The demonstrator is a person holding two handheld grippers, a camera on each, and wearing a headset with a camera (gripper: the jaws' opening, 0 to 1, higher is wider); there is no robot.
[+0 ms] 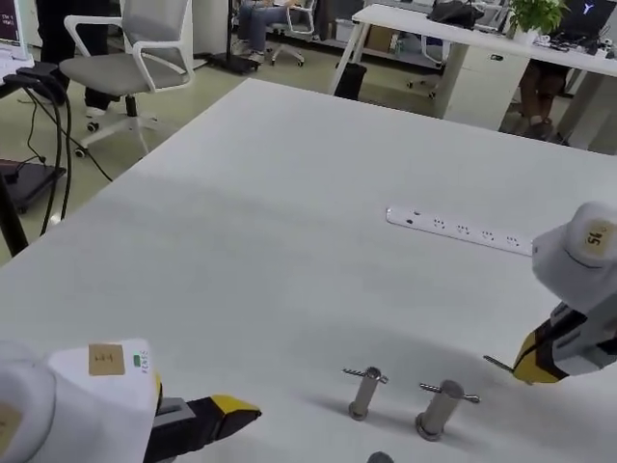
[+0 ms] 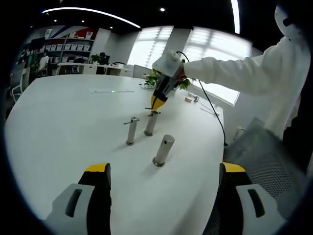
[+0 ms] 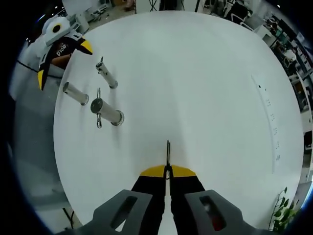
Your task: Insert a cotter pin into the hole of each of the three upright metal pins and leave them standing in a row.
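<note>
The right hand-held gripper (image 3: 167, 171) has its jaws pressed together on a loose cotter pin (image 3: 167, 151) that juts forward from the tips; it hangs over bare bench (image 3: 205, 73), well apart from the upright pins. The left hand-held gripper (image 2: 165, 170) has its jaws wide apart and grips nothing; the bare metal pin (image 2: 164, 150) stands just ahead of them, near the bench's curved edge. Beyond it stand the first fitted pin (image 2: 131, 130) and the second fitted pin (image 2: 151, 122), each with a cotter pin across its top, though the holes themselves are too small to make out. All three cluster near the person's edge; wide open surface runs out to the power strip (image 1: 458, 231).
</note>
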